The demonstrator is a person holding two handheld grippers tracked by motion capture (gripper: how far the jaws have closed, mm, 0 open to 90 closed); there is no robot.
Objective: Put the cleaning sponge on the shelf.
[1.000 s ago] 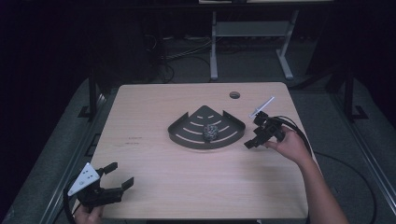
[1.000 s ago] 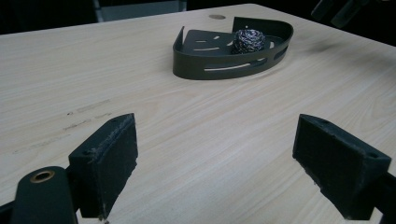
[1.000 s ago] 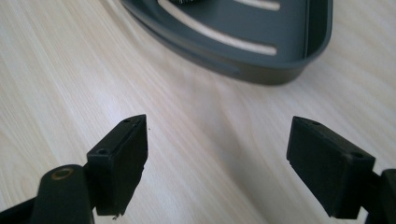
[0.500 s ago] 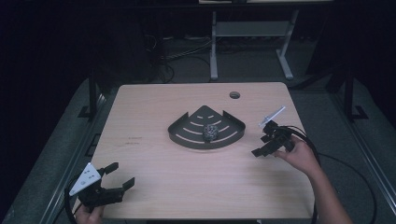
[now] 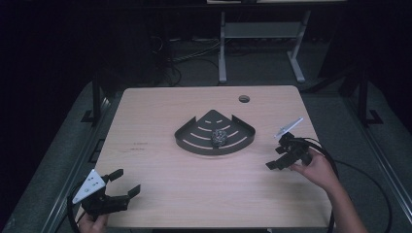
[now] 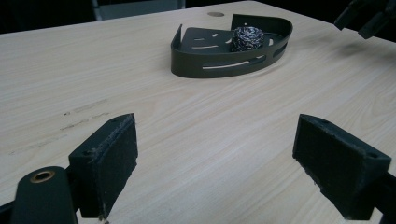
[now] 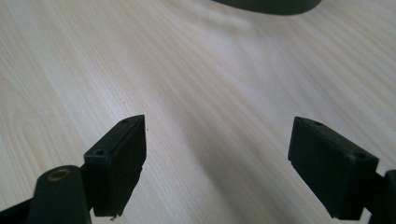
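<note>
A dark fan-shaped slotted tray (image 5: 192, 141) lies at the table's middle, and a grey steel-wool ball (image 5: 219, 137) rests in it toward its right side. My left gripper (image 5: 125, 182) hovers at the near left corner, open and holding nothing. In the left gripper view, its jaws (image 6: 215, 158) frame bare wood, with the tray (image 6: 210, 70) and ball (image 6: 248, 37) far ahead. My right gripper (image 5: 274, 158) is open and holds nothing, to the right of the tray and nearer me. Its own view (image 7: 217, 158) shows bare wood and the tray's edge (image 7: 271, 5) at the top.
A round cable hole (image 5: 244, 99) sits near the wooden table's far edge. Faint marks (image 5: 141, 144) are on the left part of the tabletop. A metal stand (image 5: 222, 53) and cables are on the floor behind the table. The right gripper (image 6: 369, 18) shows in the left gripper view's top right corner.
My right gripper has drawn back from beside the tray toward the near right of the table, staying open. The left gripper has barely moved.
</note>
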